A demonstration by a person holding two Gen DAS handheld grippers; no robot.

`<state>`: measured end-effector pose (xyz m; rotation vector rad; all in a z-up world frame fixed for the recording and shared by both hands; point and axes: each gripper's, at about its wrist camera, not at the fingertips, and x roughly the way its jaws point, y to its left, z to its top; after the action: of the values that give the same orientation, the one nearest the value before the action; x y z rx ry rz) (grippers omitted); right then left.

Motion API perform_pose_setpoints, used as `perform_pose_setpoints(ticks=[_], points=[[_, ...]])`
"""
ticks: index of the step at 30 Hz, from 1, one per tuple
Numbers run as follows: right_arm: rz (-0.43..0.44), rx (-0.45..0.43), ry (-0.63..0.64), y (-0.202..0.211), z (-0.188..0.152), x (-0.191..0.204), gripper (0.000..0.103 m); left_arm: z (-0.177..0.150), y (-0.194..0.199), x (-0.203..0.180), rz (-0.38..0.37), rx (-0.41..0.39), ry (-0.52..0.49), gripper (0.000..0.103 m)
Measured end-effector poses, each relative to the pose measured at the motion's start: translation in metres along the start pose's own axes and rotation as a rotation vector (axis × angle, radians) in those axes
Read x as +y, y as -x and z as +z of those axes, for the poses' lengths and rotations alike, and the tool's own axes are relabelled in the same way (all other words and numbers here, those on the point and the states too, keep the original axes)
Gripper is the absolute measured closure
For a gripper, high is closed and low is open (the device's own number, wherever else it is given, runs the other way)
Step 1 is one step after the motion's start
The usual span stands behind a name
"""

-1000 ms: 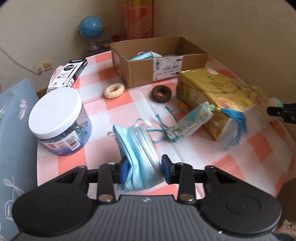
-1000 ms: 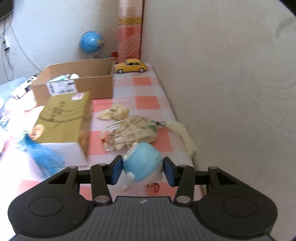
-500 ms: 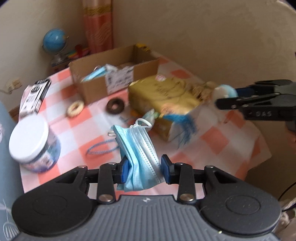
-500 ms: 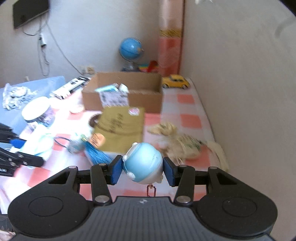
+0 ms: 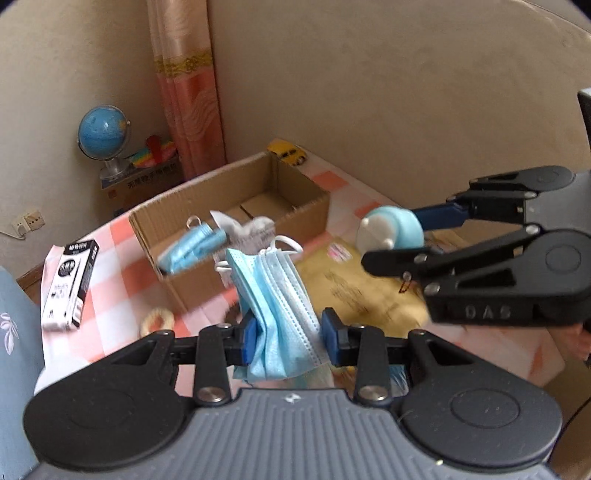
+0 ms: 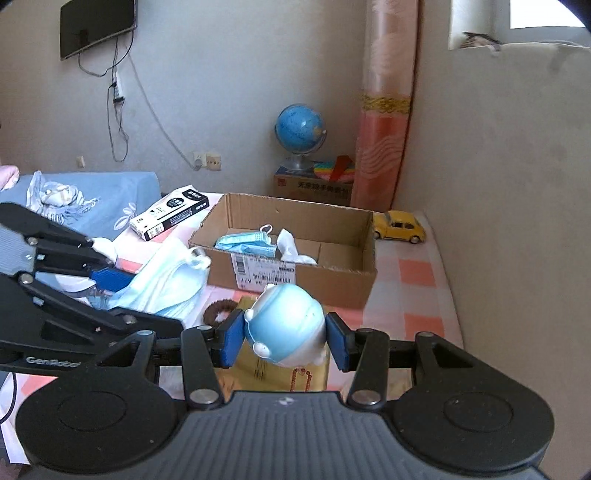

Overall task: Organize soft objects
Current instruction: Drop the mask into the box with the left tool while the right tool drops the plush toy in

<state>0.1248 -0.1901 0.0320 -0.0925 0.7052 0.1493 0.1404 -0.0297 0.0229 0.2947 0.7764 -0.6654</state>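
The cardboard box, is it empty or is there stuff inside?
Not empty. The box holds a blue mask and something white and crumpled; much of its floor is bare.

Raised letters "DAS" read on the side of the black plastic right gripper (image 5: 391, 254). "GenRobot" printed in white on the black plastic left gripper (image 6: 147, 302). Other labels illegible.

Ahead of you, a blue globe (image 6: 299, 127) stands on a printed carton (image 6: 312, 186) in the corner, beside a rainbow-coloured toy (image 6: 334, 170). A yellow toy car (image 6: 399, 226) sits by the wall. You see a black-and-white box (image 6: 170, 212) lying flat, a wall-mounted screen (image 6: 96, 26) upper left, a socket (image 6: 207, 161) below it
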Motion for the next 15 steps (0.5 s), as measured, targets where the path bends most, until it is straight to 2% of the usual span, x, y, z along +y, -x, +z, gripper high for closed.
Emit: perform_pose_setpoints(ticks=[7, 15], points=[[-0.020, 0.010, -0.006, -0.035, 0.034, -0.016, 0.051, 0.038, -0.027, 0.021, 0.034, -0.007, 0.009, 0.068], [-0.034, 0.019, -0.012, -0.056, 0.051, -0.032, 0.051, 0.081, -0.061, 0.053, 0.045, 0.032, 0.049, 0.068]])
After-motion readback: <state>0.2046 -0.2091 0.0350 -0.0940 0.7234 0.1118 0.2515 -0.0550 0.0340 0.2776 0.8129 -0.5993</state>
